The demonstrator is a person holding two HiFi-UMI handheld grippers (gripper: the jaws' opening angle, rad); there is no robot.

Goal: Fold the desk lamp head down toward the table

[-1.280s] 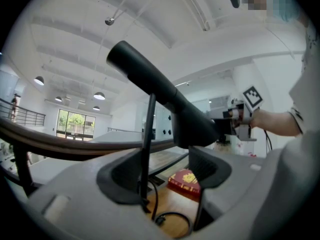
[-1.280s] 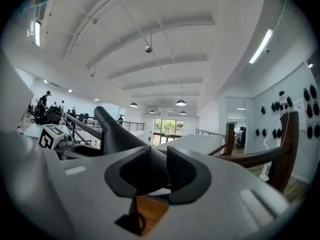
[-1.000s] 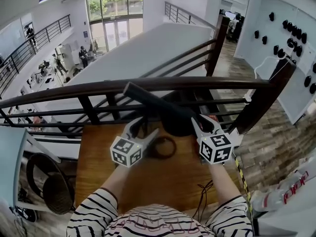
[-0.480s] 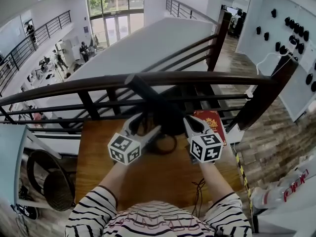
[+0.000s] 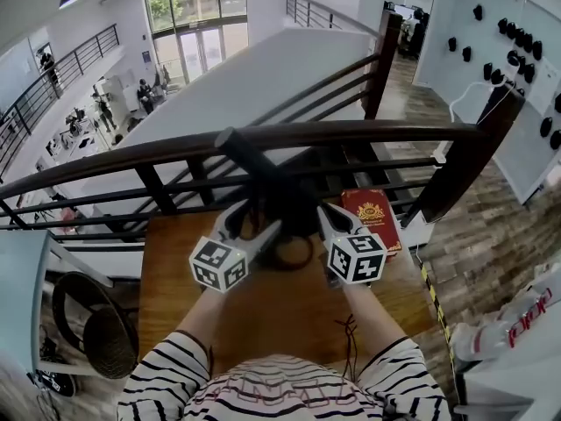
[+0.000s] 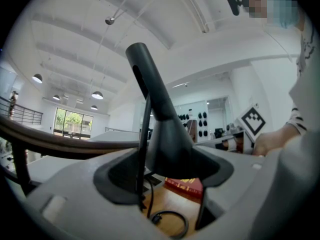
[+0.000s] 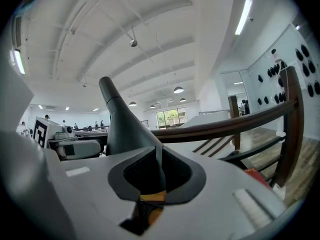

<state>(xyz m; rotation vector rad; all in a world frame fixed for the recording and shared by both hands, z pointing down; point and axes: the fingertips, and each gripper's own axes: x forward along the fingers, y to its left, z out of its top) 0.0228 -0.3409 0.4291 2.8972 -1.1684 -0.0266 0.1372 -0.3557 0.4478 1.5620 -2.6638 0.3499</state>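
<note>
Desk lamp (image 5: 282, 202) is set on the wooden surface (image 5: 263, 314), close to the railing (image 5: 368, 132) at the far edge. A red booklet (image 5: 375, 217) lies just beside it on the right, and a looped cable (image 5: 294, 257) lies on its near side. The long dark head (image 5: 248, 156) is raised, slanting up and away to the left, well clear of the surface.

The left claw (image 5: 254, 224) is brought against the lamp's lower left side. In the left gripper view its jaws stand fairly wide, and the flared dark body of the lamp fills the gap between them, so it is judged to be held there. The right claw (image 5: 326, 217) is placed on the opposite side. In the right gripper view its jaws are drawn narrow, with a thin pale edge of the lamp pinched between the pads.

The task is judged to be at its start. Both grips appear to be taken low on the lamp, but the fold itself is not yet made. What is left is for the head to be swung down toward the surface while the body is steadied.
</note>
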